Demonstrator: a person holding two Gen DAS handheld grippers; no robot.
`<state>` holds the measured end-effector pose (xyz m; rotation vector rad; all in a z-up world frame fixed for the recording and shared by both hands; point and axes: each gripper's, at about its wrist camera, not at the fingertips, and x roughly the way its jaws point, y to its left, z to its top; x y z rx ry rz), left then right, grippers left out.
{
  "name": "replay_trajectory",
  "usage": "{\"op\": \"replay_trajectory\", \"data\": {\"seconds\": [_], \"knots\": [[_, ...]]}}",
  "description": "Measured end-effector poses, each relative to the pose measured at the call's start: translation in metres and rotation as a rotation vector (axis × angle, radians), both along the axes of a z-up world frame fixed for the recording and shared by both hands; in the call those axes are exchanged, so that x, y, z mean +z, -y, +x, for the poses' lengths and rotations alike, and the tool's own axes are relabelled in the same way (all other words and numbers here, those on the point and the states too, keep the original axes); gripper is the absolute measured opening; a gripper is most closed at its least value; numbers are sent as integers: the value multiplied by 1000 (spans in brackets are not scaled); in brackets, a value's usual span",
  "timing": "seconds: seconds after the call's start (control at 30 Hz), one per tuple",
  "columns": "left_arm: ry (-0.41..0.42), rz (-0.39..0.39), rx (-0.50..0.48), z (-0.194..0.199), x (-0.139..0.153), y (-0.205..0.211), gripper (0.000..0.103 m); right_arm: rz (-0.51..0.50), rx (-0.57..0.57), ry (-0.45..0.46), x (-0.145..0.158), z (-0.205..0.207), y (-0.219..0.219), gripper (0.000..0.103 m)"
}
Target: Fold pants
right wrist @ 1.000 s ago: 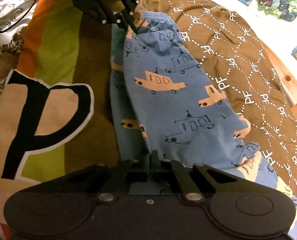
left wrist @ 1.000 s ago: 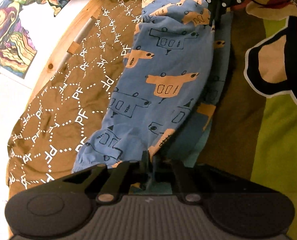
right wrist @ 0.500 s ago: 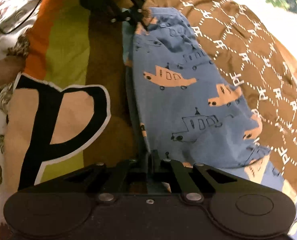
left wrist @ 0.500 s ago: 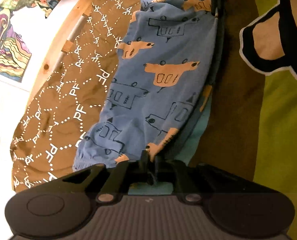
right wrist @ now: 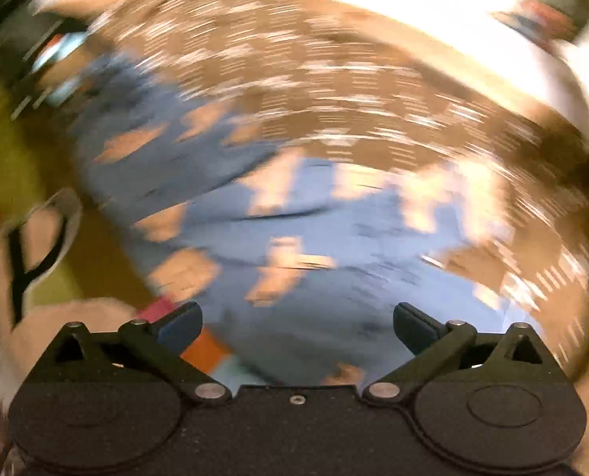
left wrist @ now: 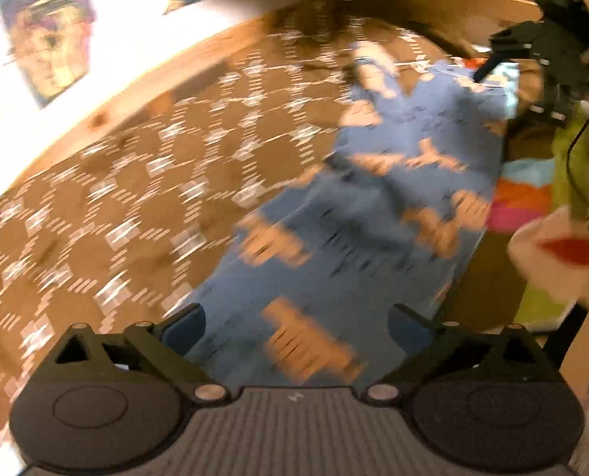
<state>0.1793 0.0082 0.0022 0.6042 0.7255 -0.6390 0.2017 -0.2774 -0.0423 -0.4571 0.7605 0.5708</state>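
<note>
The blue pants [left wrist: 393, 214] with orange car prints lie folded lengthwise on the bed, partly on a brown patterned blanket [left wrist: 135, 182]. My left gripper [left wrist: 296, 323] is open and empty just above the near end of the pants. My right gripper [right wrist: 296, 323] is open and empty above the pants [right wrist: 294, 230] at the other end. It also shows in the left wrist view [left wrist: 540, 51] at the far top right. Both views are motion-blurred.
A colourful bedspread [left wrist: 532, 198] with green, orange and pink patches lies to one side of the pants. The wooden bed edge [left wrist: 143, 79] and a white wall with pictures [left wrist: 48, 31] run beyond the brown blanket [right wrist: 334, 91].
Both grippers have let go of the pants and opened. Both have pulled back and swung, blurring the views. The pants now lie flat on the bed.
</note>
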Motion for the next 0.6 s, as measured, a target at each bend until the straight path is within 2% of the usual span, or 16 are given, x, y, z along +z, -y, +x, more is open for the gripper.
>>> {"op": "replay_trajectory", "data": {"seconds": [0.07, 0.2, 0.3, 0.43, 0.6], "knots": [[0, 18, -60, 3, -3, 34, 101, 70, -89, 14, 1, 11, 20, 102], [53, 58, -170, -1, -13, 99, 101, 225, -173, 34, 4, 40, 47, 101], [96, 80, -215, -13, -29, 127, 101, 290, -232, 37, 0, 64, 58, 93], [184, 104, -220, -32, -53, 140, 98, 330, -246, 25, -8, 87, 73, 85], [271, 102, -138, -50, -70, 149, 91, 399, -253, -13, -14, 106, 77, 79]]}}
